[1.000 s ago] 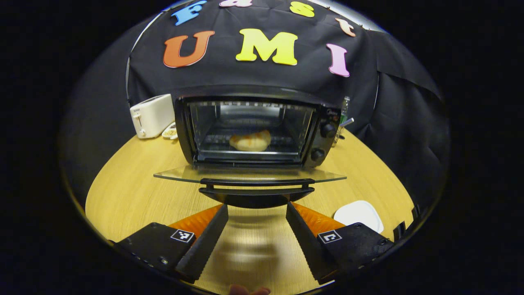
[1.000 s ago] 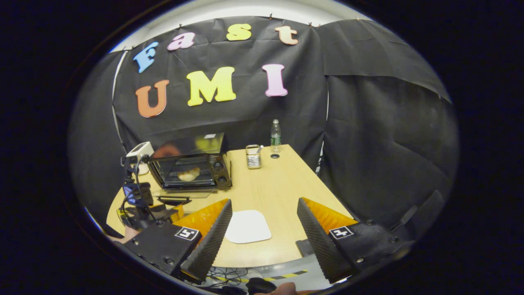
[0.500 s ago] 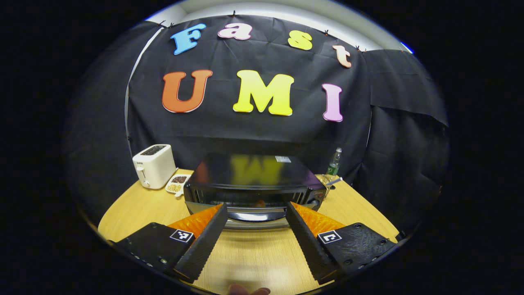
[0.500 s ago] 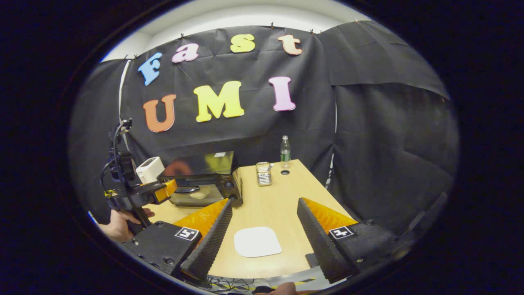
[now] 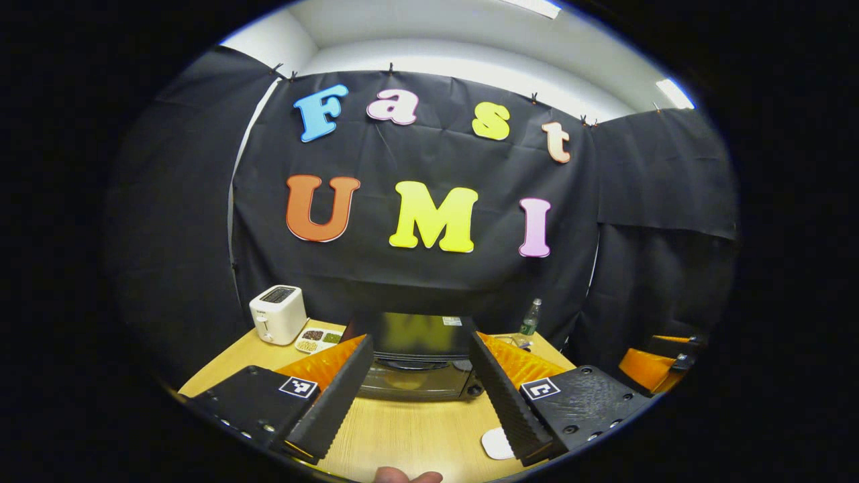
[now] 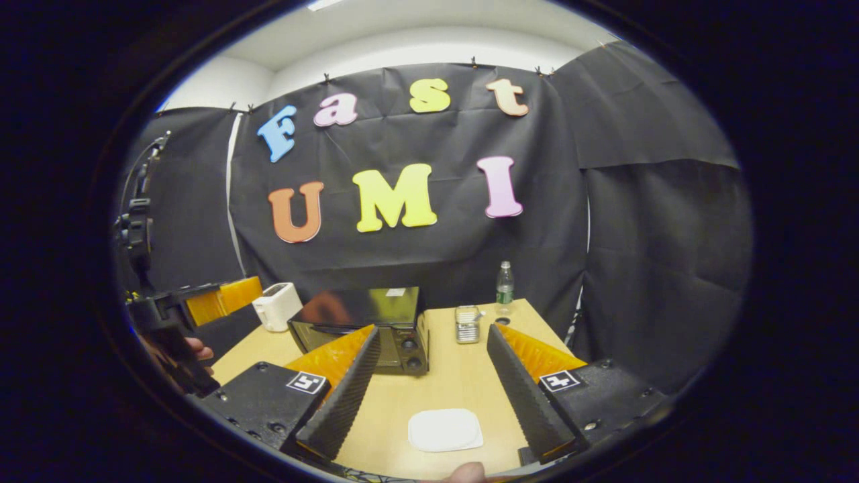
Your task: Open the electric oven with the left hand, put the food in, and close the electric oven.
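Electric oven [image 5: 416, 365]: lower centre of the left gripper view, on the tabletop [image 5: 402, 436]; its door now stands shut, where a second ago it lay folded down.
Food: a bun seen on the rack a second ago; now behind the closed door, not clearly discernible.
Left hand-held gripper [image 5: 419, 392]: released, jaws spread, grasping nothing; it has drawn back and risen from the oven.
Right hand-held gripper [image 6: 433, 386]: released, empty, above the white plate [image 6: 445, 429] at lower centre of the right gripper view.
Bystanders: toaster [image 5: 277, 313], water bottle [image 6: 504, 283].
Task status: judged complete; only withdrawal remains.
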